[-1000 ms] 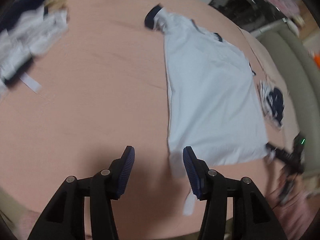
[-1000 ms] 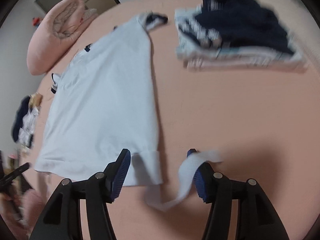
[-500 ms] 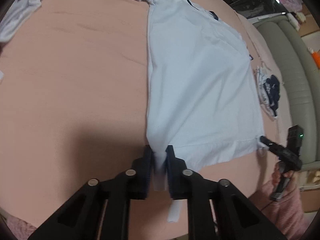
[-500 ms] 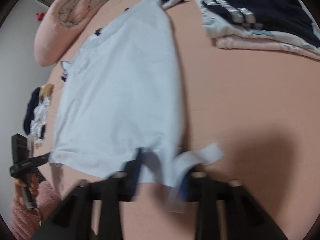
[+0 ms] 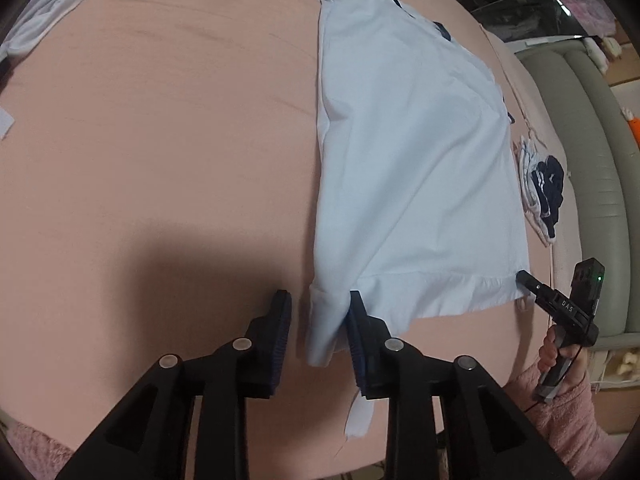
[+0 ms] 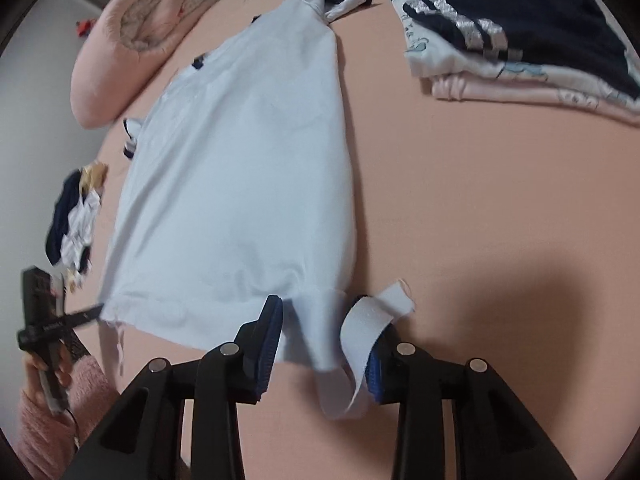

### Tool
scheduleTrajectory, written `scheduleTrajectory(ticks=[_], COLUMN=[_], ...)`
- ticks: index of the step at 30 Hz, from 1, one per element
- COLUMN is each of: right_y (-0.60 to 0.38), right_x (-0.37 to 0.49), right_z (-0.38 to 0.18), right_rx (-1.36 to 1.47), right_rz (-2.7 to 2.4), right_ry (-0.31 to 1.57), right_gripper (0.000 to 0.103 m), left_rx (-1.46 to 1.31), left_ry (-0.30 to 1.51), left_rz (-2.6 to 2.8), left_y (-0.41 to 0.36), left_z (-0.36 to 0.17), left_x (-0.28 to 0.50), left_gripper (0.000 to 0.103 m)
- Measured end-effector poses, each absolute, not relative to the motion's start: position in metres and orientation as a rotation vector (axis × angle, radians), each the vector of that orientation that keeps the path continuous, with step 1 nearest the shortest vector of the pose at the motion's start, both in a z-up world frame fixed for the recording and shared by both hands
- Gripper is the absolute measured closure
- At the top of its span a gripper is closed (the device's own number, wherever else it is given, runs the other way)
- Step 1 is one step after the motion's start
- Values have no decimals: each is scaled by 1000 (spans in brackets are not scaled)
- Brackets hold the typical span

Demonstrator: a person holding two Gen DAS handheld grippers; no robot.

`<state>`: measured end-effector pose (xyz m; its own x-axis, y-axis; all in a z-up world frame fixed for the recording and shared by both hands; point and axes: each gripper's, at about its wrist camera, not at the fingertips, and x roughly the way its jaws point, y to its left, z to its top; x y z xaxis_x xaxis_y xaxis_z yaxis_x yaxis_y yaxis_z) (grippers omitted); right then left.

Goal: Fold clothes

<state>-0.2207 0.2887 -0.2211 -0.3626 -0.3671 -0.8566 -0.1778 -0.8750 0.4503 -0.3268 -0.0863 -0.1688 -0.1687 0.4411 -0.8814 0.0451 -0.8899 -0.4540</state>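
The left hand-held gripper (image 5: 316, 332) is poised at the near-left hem corner of the white shirt (image 5: 408, 160), which is lying flat on the pink bed (image 5: 160, 120) near its near edge; its jaws have just been opening, and the hem fold is lying slack between them, touching only the right pad, so nothing is being pinched. The right hand-held gripper (image 6: 320, 344) is straddling the opposite hem corner; its jaws have just been closing, with cloth and a loose white strap (image 6: 368, 328) between them, though no firm clench is showing. A folded clothes stack (image 6: 520, 40) is resting toward the far-right corner.
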Motion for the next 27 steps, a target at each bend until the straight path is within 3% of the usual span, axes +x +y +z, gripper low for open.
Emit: scheduleTrajectory(ticks=[1, 2, 9, 15, 19, 27], right_y=[289, 290, 316, 313, 302, 291], right_x=[-221, -221, -204, -181, -154, -113], right_z=[-223, -224, -179, -146, -160, -183], right_rx=[1683, 1676, 1463, 1468, 1589, 1750], right_rz=[-2383, -2362, -2349, -2388, -2390, -2319], right_ry=[-770, -813, -1072, -919, -793, -790], right_gripper=[77, 97, 97, 97, 97, 97], left_rx=[-1806, -1796, -1704, -1726, -1775, -1804], left_ry=[-548, -537, -435, -321, -263, -260], left_rz=[2154, 2148, 2109, 2038, 1997, 1983], left_y=[-82, -77, -61, -56, -50, -57], left_z=[-169, -166, -130, -121, -140, -150], left_x=[-328, -329, -332, -320, -299, -264], left_gripper=[83, 95, 96, 96, 96, 94])
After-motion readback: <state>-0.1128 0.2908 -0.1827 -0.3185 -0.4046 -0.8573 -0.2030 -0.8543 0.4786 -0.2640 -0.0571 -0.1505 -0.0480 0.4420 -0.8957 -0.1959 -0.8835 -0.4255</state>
